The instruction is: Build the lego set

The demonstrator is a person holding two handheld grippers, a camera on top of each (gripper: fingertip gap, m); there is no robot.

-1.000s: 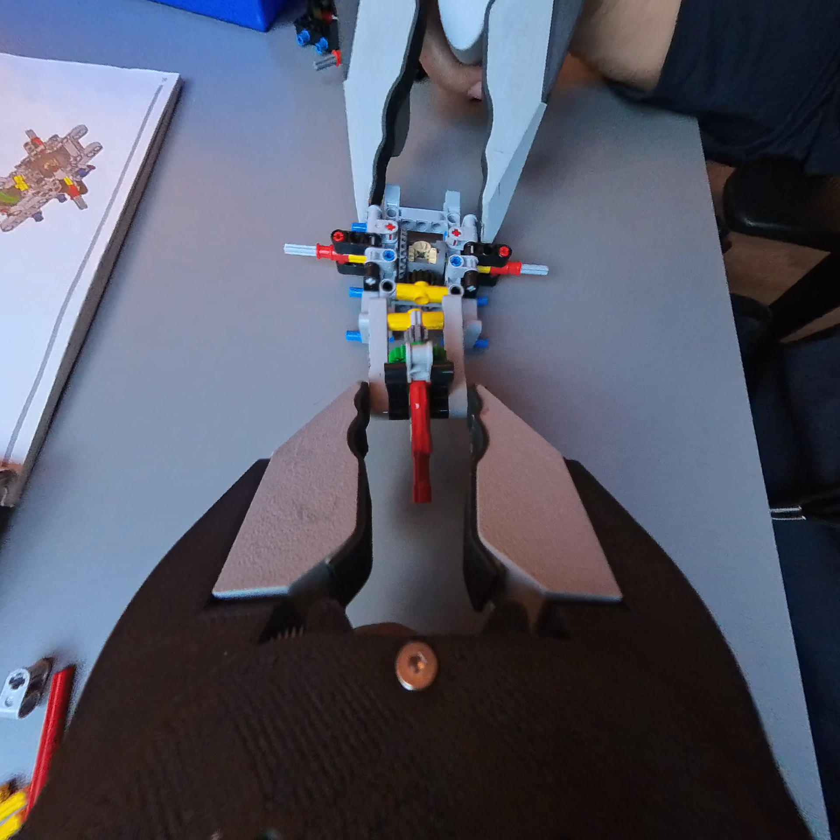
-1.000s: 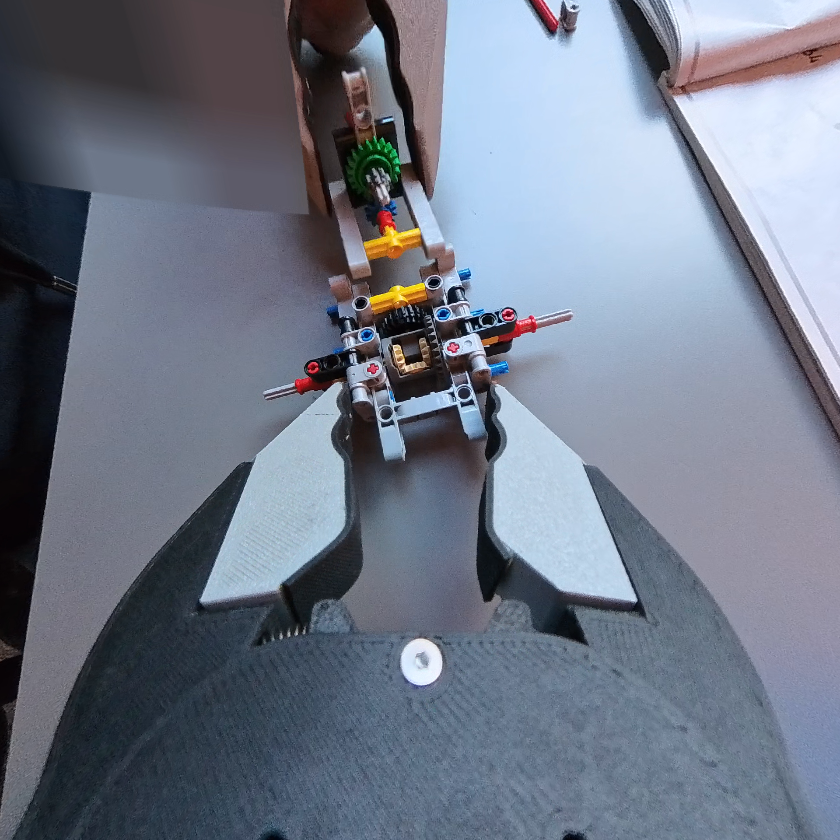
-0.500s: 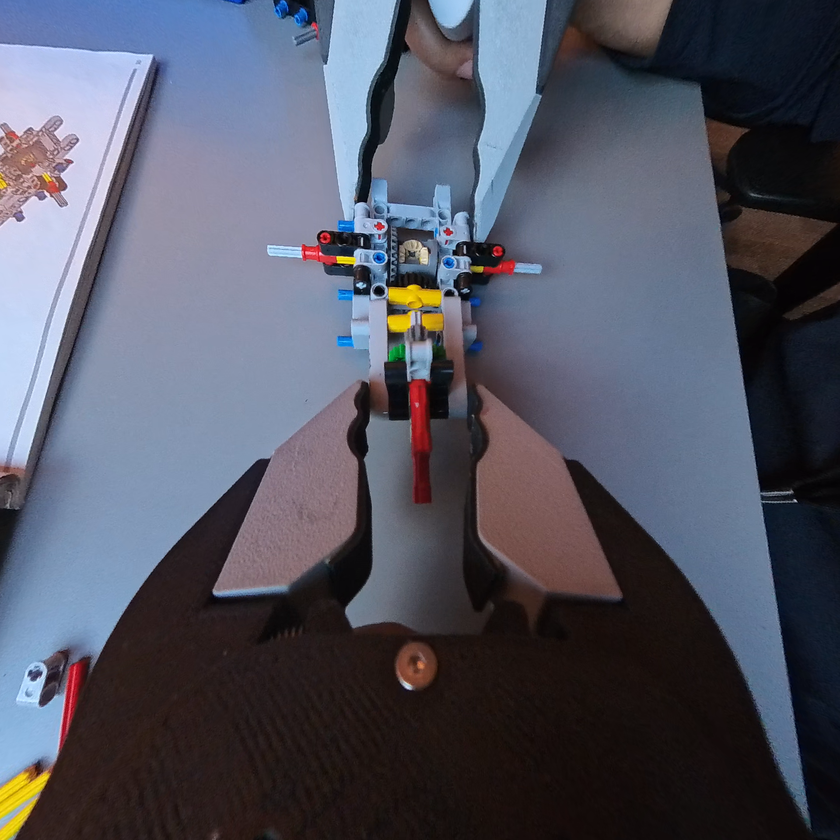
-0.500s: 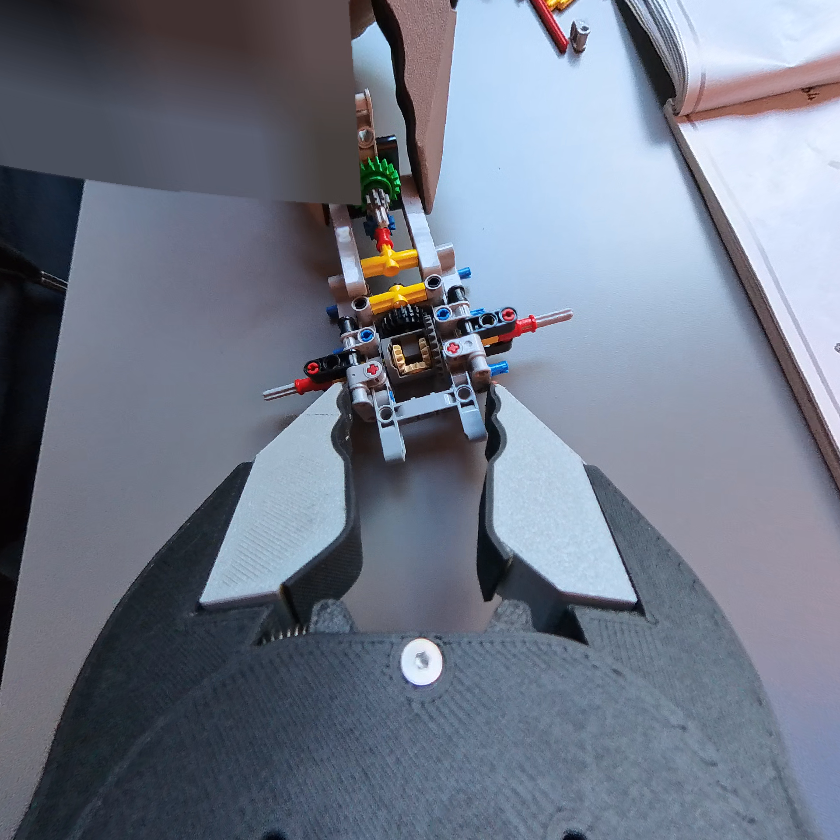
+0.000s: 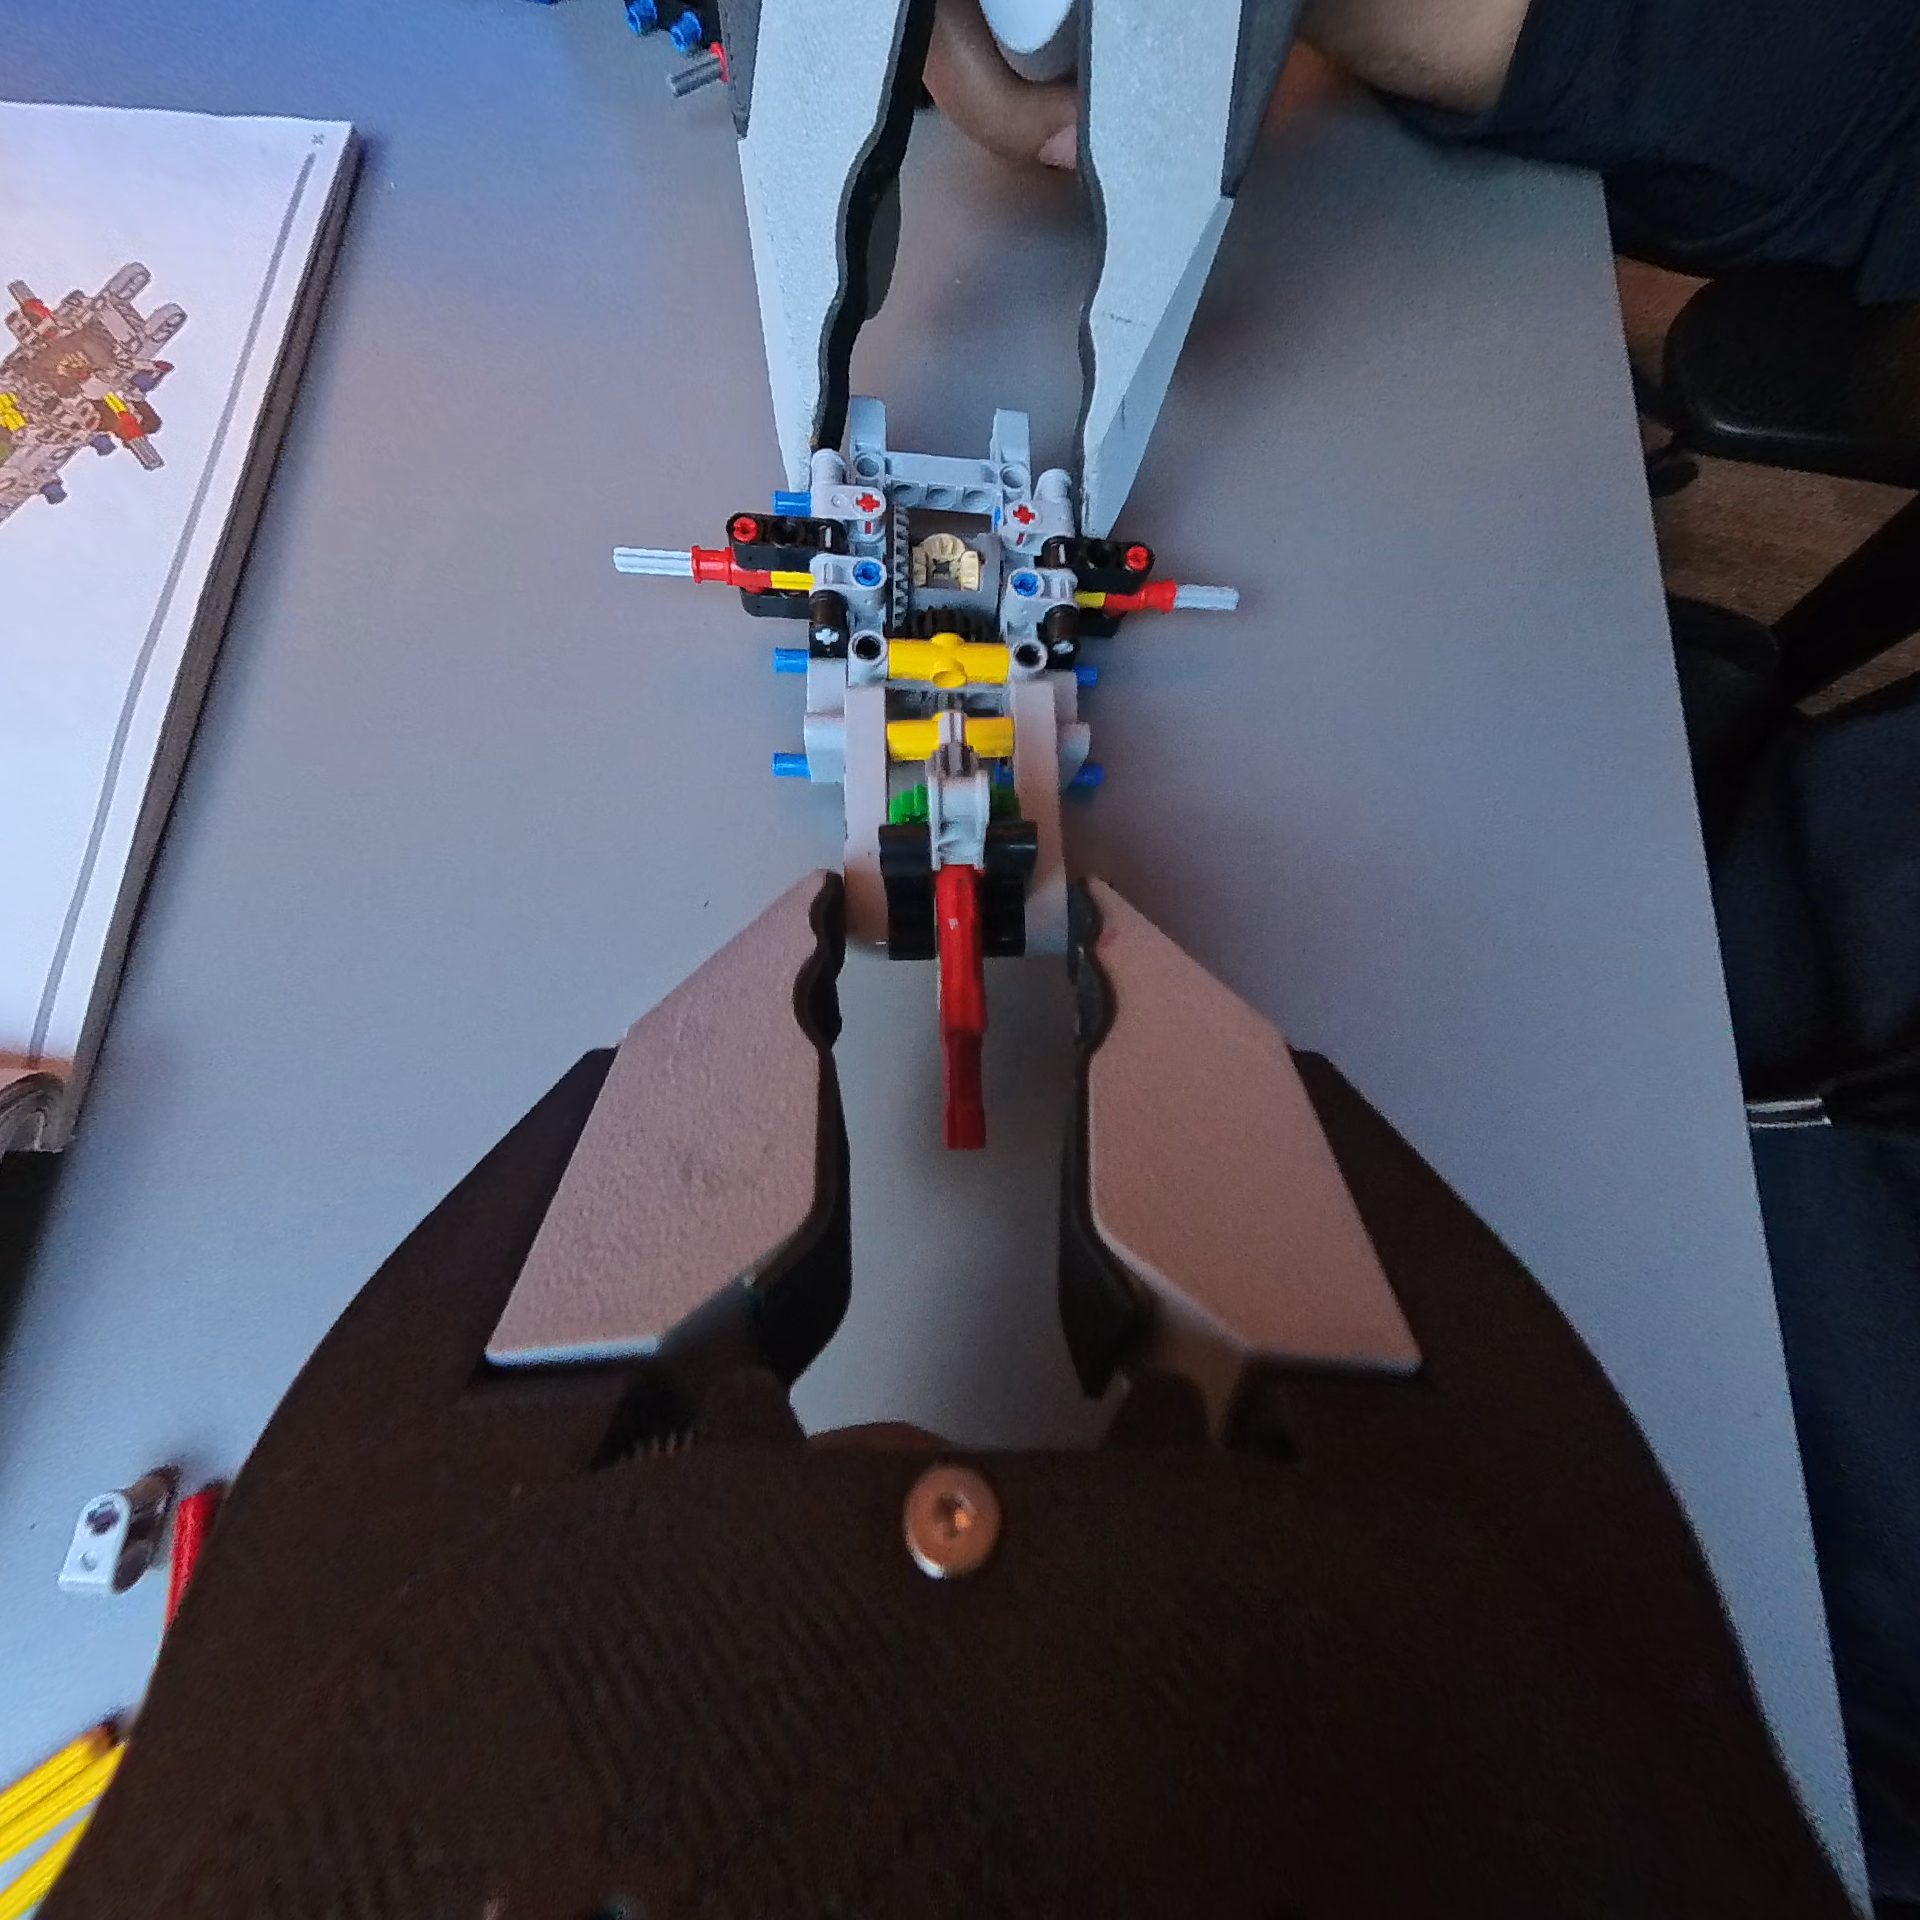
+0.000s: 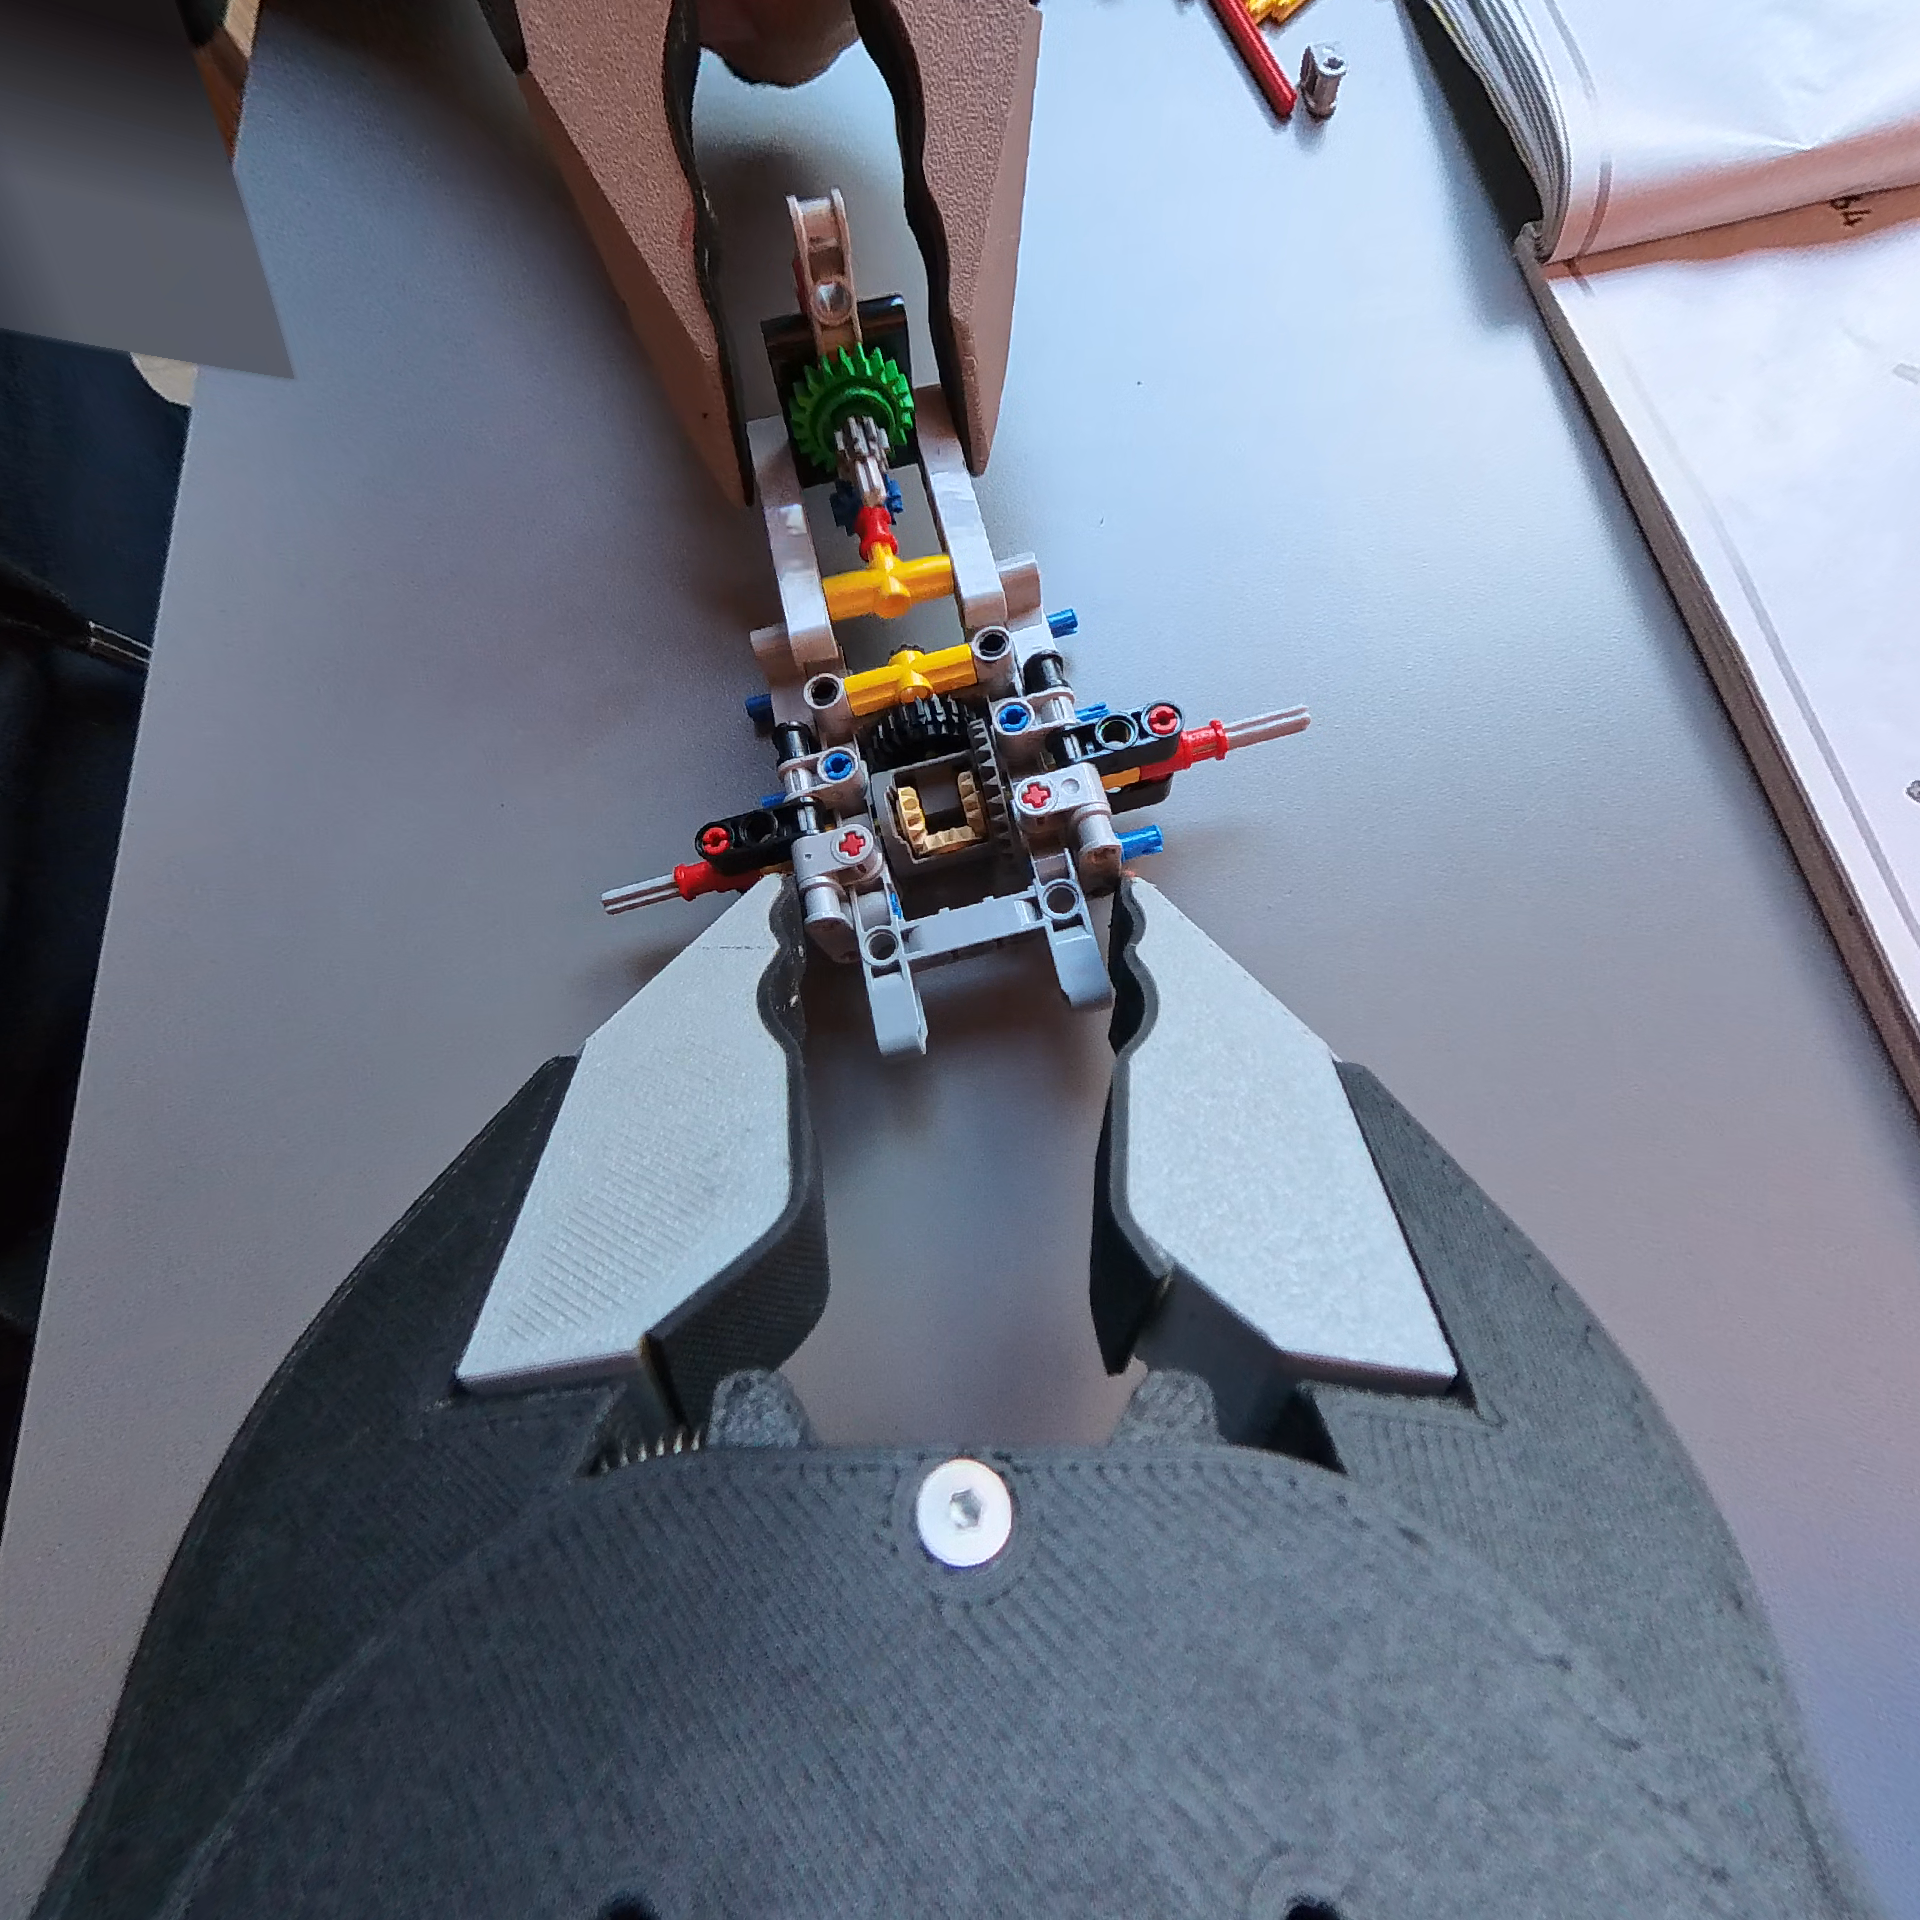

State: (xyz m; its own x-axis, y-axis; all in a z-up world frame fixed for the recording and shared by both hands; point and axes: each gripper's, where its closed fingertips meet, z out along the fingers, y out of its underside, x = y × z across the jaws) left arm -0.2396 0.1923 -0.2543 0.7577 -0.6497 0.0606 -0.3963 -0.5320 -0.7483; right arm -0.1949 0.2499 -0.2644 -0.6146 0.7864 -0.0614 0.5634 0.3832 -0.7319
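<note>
Shifted since a second ago: the model sits a touch farther from my left camera, and the instruction booklet point(image 5: 156, 540) has slid toward the left edge. Both grips match what they were.

Left to right in the left wrist view: booklet lying open on the grey table point(image 5: 468, 831), a small grey connector point(image 5: 109, 1538) and red axle point(image 5: 192, 1548) near my casing, then the building-brick chassis model point(image 5: 935, 665) at centre.

My left gripper point(image 5: 956, 920) is partly open, fingers point(image 5: 727, 1039) clamped on the narrow rear frame of the model, pads against both grey side beams. A red axle piece point(image 5: 961, 1018) sticks back between the fingers.

My right gripper point(image 6: 951, 935) is wider open, closed on the wide grey frame at the differential end; pads touch the outer beams on both sides. Green gear point(image 6: 850, 405) sits at the far end, between the left gripper's fingers.

Model rests on the table between the two grippers. A sleeve and forearm point(image 5: 1558, 73) show at top right.
</note>
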